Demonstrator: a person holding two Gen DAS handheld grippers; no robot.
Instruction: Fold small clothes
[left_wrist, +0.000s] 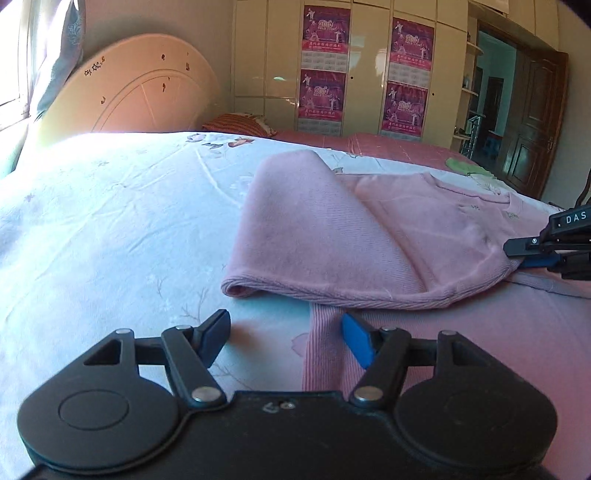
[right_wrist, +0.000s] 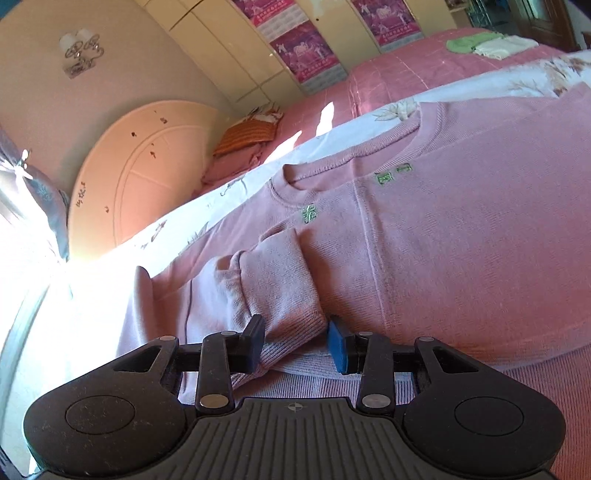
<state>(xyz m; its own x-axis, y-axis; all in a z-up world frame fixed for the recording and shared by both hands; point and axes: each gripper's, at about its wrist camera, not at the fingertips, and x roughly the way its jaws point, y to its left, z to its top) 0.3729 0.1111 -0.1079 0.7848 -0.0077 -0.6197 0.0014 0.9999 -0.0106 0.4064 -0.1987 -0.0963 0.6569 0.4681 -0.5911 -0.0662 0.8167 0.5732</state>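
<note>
Bedsheet (left_wrist: 110, 206), pale floral, carries the pink sweater (left_wrist: 332, 236) at 1 o'clock in the left wrist view, one side folded over in a thick roll; the left gripper (left_wrist: 284, 338) hangs with jaws spread and nothing between them, its blue pad over the ribbed hem, while the right gripper (left_wrist: 532, 251) at 3 o'clock nips the fold's edge. Right wrist view: the right gripper (right_wrist: 295, 341) pinches the ribbed cuff (right_wrist: 291, 317) of the folded sleeve, the sweater's collar (right_wrist: 354, 147) at 12 o'clock, the headboard (right_wrist: 140, 173) at 10 o'clock.
</note>
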